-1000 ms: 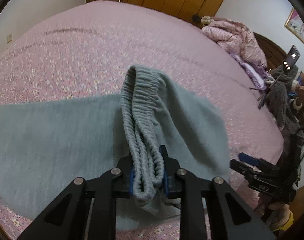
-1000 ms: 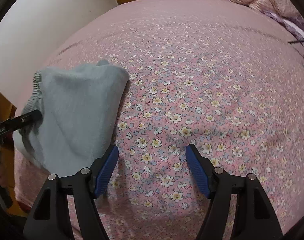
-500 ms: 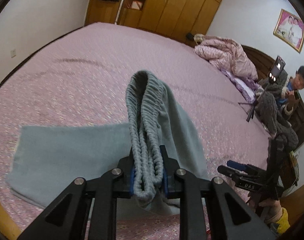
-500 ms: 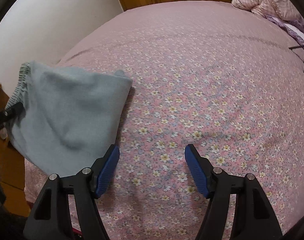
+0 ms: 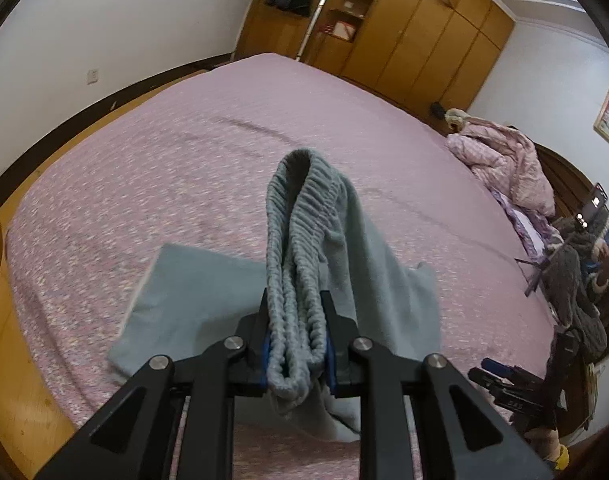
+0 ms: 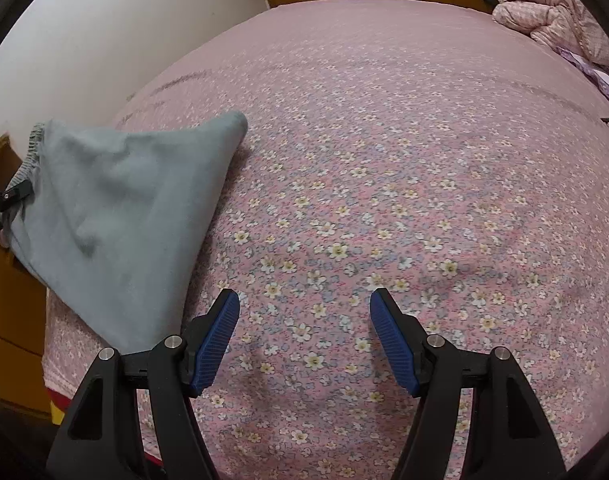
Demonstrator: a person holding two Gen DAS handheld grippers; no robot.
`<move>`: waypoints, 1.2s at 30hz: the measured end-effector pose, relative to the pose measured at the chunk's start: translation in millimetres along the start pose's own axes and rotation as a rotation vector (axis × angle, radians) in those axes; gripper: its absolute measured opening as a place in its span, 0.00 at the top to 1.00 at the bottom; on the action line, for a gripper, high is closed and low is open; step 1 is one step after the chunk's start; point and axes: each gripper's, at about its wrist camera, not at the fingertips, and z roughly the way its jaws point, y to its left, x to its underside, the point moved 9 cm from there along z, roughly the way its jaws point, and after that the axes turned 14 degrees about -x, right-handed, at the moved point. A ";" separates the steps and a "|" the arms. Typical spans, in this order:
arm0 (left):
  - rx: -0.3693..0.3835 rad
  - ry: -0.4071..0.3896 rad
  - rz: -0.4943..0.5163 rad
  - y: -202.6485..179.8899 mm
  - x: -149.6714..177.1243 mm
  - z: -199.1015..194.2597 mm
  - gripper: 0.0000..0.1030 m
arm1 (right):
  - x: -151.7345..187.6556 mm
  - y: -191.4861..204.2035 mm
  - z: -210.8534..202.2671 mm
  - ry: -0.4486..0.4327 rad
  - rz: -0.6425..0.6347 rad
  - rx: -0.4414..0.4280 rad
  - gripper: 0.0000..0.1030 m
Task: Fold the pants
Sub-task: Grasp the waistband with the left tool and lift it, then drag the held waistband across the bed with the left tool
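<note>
Grey-blue pants [image 5: 208, 296] lie partly on the pink floral bed. Their ribbed elastic waistband [image 5: 300, 240] is lifted up, and my left gripper [image 5: 297, 344] is shut on it. Cloth drapes from the waistband down to the legs flat on the bed. In the right wrist view the pants [image 6: 116, 216] hang as a raised sheet at the left, with the left gripper's tip [image 6: 14, 194] at their edge. My right gripper [image 6: 304, 340] is open above bare bedsheet, to the right of the pants, with nothing between its blue pads.
The bed [image 6: 384, 160] stretches wide to the right and far side. A pink quilt [image 5: 508, 160] is heaped at the headboard end. A seated person [image 5: 596, 256] is at the far right. Wooden wardrobes [image 5: 404, 40] line the back wall; wood floor [image 5: 20, 380] borders the bed.
My left gripper has lifted and pulled back with the waistband, raising the pants so less of the legs lies flat. My right gripper stays open and has drawn back slightly.
</note>
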 end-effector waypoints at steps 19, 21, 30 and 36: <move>-0.096 0.137 -0.145 89.4 29.1 61.3 0.74 | 0.1 25.3 37.1 0.072 -0.056 0.031 0.32; -0.132 0.144 -0.148 96.3 32.2 64.2 0.70 | 0.5 31.8 41.0 0.079 -0.065 0.034 0.32; -0.187 0.083 -0.111 96.9 35.1 30.3 0.55 | -28.2 61.0 65.1 0.092 -0.085 0.013 0.32; -0.157 0.062 -0.115 80.8 33.3 29.7 0.55 | -57.1 85.8 74.7 0.064 -0.109 -0.018 0.32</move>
